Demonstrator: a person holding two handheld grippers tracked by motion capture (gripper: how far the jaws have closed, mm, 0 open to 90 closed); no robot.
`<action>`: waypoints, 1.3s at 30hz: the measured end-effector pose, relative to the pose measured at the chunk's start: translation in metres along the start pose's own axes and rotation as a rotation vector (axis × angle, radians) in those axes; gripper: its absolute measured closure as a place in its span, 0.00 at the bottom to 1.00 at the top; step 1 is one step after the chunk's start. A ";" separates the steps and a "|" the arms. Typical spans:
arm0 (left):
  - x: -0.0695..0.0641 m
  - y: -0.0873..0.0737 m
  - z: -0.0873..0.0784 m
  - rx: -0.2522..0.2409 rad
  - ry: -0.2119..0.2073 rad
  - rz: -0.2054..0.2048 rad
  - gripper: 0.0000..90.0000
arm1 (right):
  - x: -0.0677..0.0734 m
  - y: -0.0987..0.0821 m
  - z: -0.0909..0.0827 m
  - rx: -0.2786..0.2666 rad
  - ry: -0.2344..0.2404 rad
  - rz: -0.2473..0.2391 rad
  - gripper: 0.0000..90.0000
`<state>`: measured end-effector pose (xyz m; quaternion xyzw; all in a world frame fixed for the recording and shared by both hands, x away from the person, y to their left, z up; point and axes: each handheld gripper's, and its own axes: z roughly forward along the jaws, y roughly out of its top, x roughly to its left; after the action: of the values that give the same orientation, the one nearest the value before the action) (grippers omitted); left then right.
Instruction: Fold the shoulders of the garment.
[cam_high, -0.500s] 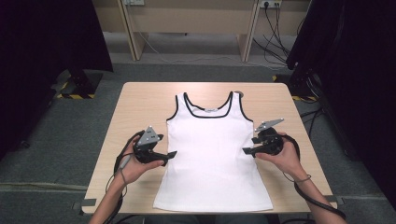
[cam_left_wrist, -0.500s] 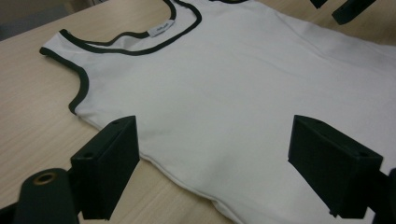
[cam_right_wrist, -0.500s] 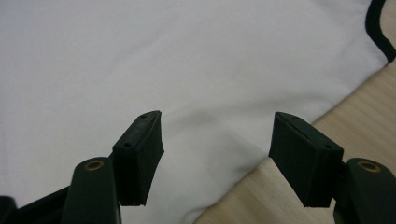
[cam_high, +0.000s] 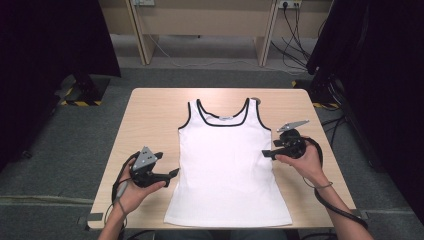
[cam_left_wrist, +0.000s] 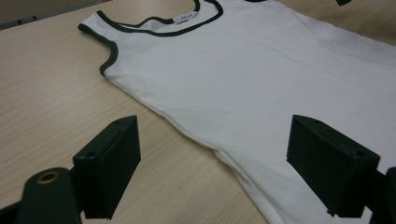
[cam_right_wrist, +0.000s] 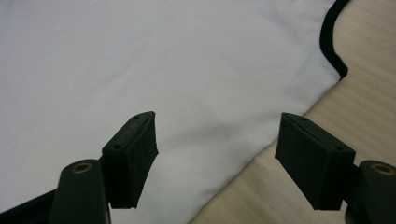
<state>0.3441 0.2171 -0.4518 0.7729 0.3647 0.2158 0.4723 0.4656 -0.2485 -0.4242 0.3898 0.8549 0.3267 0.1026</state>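
Tank top (cam_high: 230, 165) flat mid-desk (cam_high: 150, 120), long axis running away from the person, side seams just inward of both open, empty fingers, right gripper (cam_high: 268, 153) nearer its seam than left gripper (cam_high: 175, 172).

The high view looks down from afar; both gripper views sit close, sharing the white tank top (cam_high: 229, 165).
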 end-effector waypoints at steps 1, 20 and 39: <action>-0.001 -0.004 -0.002 -0.005 0.010 -0.009 0.19 | -0.002 0.003 0.000 -0.004 0.000 0.006 0.31; -0.012 -0.029 -0.009 -0.068 0.087 -0.034 0.20 | -0.044 0.068 0.013 -0.010 -0.091 0.077 0.40; -0.011 -0.045 -0.008 -0.065 0.106 -0.061 0.21 | -0.085 0.111 0.072 0.039 -0.200 0.201 0.64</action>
<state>0.3157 0.2257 -0.4878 0.7331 0.4054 0.2535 0.4837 0.6202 -0.2227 -0.4147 0.5062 0.8031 0.2780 0.1465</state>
